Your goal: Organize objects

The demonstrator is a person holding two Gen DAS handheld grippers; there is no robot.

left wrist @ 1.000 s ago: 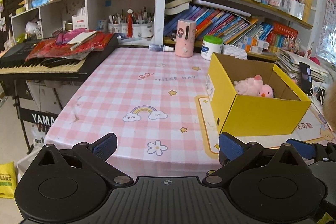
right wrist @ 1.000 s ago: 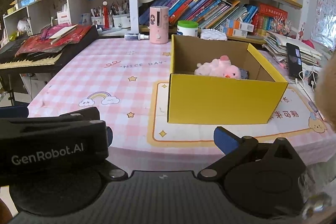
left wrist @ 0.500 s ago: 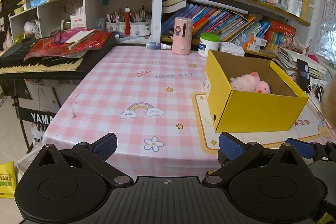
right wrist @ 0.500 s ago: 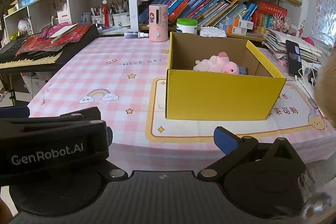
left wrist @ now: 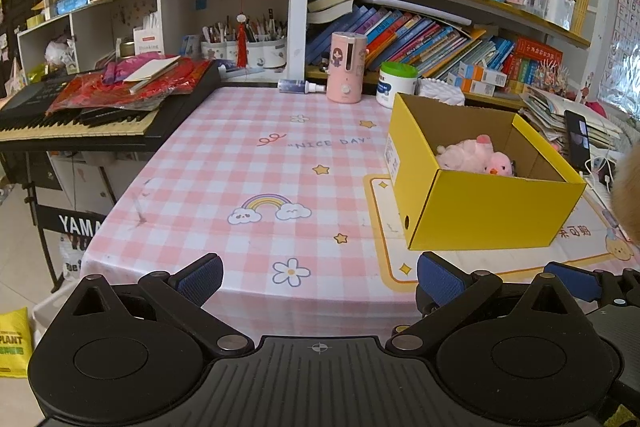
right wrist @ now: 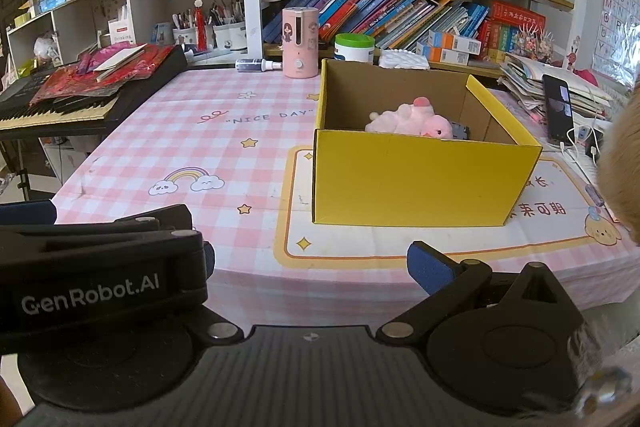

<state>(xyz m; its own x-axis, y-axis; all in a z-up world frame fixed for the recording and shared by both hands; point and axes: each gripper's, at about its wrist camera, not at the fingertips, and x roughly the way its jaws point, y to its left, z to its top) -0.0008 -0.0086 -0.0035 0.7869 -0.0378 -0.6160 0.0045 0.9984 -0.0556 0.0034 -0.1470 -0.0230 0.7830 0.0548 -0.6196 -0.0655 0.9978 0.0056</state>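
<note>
At the far left a keyboard (left wrist: 76, 123) sits beside the table (left wrist: 224, 187), with red bags (left wrist: 120, 87) piled on it. The left gripper (left wrist: 318, 277) hangs at the near edge of the table, its jaws wide apart and holding nothing. At the far edge stand a pink dispenser (left wrist: 346, 67) and a white jar (left wrist: 396, 85). To the right, a yellow box (right wrist: 416, 179) rests on a mat (right wrist: 360, 247); pink plush toys (right wrist: 408, 121) lie inside it. The right gripper (right wrist: 310, 265) is also spread open and empty, near the table edge in front of the box.
</note>
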